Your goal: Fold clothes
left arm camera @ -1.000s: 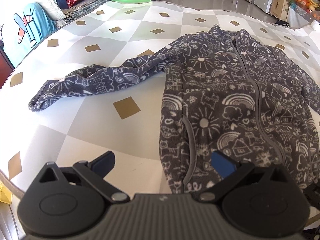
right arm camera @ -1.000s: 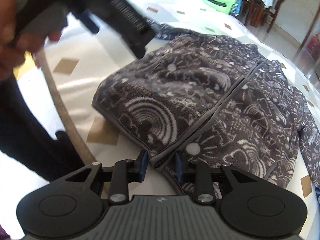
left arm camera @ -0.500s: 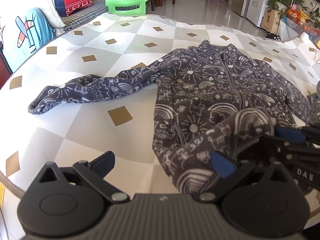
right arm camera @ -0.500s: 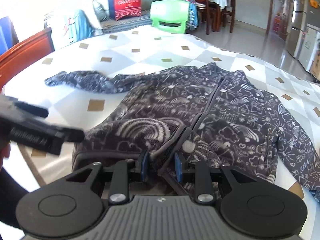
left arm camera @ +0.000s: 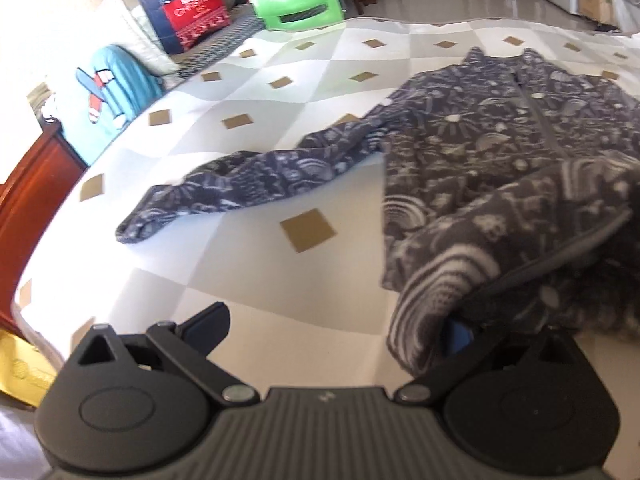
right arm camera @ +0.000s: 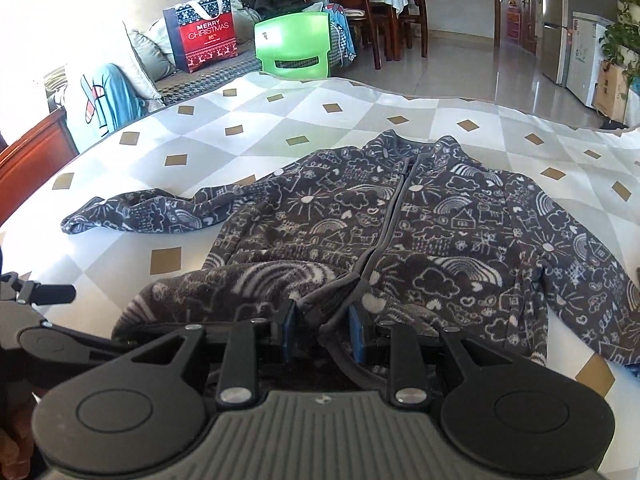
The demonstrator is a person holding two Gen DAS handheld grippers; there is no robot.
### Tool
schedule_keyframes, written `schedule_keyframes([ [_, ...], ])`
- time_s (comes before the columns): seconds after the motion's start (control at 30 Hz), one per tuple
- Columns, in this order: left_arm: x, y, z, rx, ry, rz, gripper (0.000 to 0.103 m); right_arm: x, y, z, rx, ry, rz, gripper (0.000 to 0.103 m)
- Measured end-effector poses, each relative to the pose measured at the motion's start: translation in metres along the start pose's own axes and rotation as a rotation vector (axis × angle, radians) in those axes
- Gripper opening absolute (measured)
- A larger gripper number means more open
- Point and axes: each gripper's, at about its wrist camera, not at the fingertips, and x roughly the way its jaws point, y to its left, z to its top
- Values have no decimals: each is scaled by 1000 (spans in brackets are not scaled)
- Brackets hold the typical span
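**Fleece jacket's hem lifted at the near edge of the bed**

The quilted cover (right arm camera: 280,120), white and grey diamonds with gold squares, filled both views. On it lay the dark patterned fleece jacket (right arm camera: 460,232), front up and zipped, collar toward 12 o'clock in the right wrist view, one sleeve (right arm camera: 132,216) stretched out flat toward 9 o'clock. Its bottom hem at 6 o'clock was raised off the cover and curled back over the body (the pale rainbow print showed on the turned-up part).

The right gripper (right arm camera: 322,332) had its blue pads pinching the hem at the zipper's lower end. The left gripper (left arm camera: 336,324) stood with its fingers spread wide; the jacket's lifted corner draped over its right finger, the left finger (left arm camera: 208,320) bare above the cover.

Beyond the bed at 11 o'clock sat a green plastic chair (right arm camera: 296,48) and a red Christmas bag (right arm camera: 206,38).
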Motion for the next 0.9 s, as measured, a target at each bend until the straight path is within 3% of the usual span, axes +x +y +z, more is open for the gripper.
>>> schedule_keyframes([
  [0.1,-10,9,4,-22,-52,70,103,-1,1,-3,-21,5,2,25],
  [0.23,-30,4,8,46,-169,161,103,1,2,-7,-47,21,-21,27],
  [0.3,-34,2,10,64,-188,195,103,0,0,-9,-49,38,-11,31],
  [0.4,-39,3,10,53,-161,135,103,-4,-1,-14,-76,42,-9,32],
  [0.63,-42,-1,8,56,-162,121,103,-15,-11,-30,-131,110,4,44],
  [0.9,-48,11,19,-40,-159,72,103,-21,-17,-65,-280,189,-92,48],
])
